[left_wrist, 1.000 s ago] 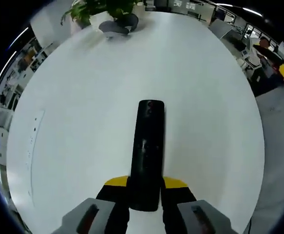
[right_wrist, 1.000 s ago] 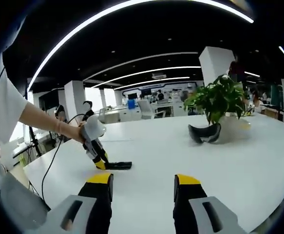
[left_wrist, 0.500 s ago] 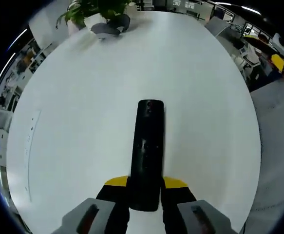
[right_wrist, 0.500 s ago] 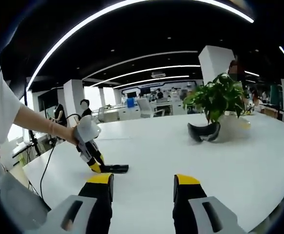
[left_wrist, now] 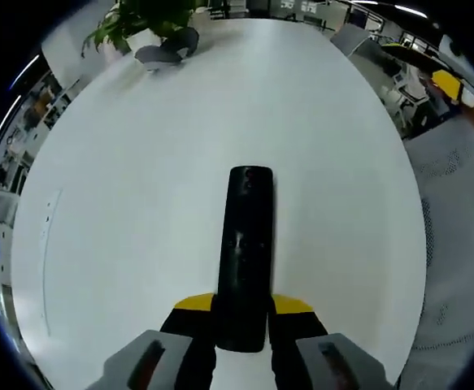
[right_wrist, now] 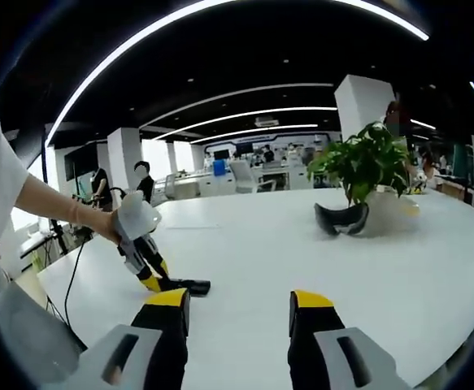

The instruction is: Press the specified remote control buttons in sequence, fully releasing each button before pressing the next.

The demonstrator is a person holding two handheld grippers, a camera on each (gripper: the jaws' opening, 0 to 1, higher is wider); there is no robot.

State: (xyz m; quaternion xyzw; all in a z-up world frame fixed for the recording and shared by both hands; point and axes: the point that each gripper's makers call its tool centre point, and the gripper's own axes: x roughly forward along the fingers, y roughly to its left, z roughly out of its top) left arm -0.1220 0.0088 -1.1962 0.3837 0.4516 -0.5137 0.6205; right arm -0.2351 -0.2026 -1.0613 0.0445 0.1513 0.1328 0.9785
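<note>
the white bench point(left_wrist: 139, 203) fills the frame; the black remote point(left_wrist: 245, 252) lies centre-low, its near end clamped in the left claw point(left_wrist: 242, 313). the right claw point(right_wrist: 238, 313), bottom centre, gapes empty: bring it over squarely, press with one tip, lift clear.

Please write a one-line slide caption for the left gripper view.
Left gripper clamps a black remote over a white table, a potted plant at the far edge.
</note>
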